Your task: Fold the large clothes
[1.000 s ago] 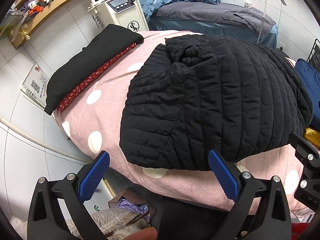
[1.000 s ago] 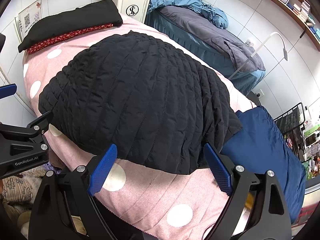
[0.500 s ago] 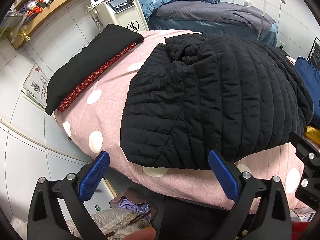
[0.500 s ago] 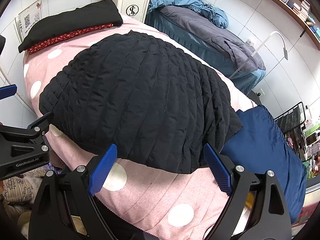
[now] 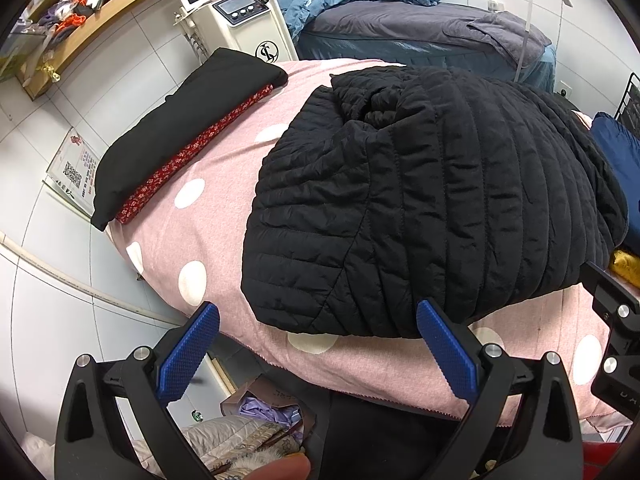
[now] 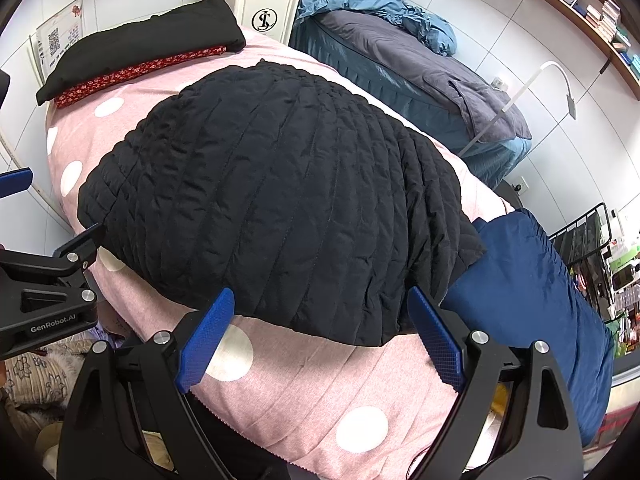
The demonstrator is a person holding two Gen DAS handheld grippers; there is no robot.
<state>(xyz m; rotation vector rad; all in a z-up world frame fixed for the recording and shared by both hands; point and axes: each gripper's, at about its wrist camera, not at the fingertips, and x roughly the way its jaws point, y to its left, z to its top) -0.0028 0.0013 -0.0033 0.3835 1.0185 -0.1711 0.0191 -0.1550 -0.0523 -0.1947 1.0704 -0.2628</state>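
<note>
A black quilted jacket (image 5: 432, 200) lies folded into a broad rounded shape on the pink polka-dot bed (image 5: 208, 168); it also shows in the right wrist view (image 6: 280, 200). My left gripper (image 5: 318, 350) is open and empty, hovering just off the bed's near edge in front of the jacket's lower left hem. My right gripper (image 6: 320, 338) is open and empty, just in front of the jacket's near hem. The bed's pink cover shows in the right wrist view (image 6: 320, 380).
A black pillow with a red floral strip (image 5: 176, 136) lies at the bed's far left. A navy garment (image 6: 532, 292) lies at the right beside the jacket. A white machine (image 5: 236, 12) and a second bed (image 5: 420, 28) stand behind. Bags lie on the floor (image 5: 248, 432).
Both grippers stay open and nearly still. The jacket has shifted very slightly lower in the left wrist view.
</note>
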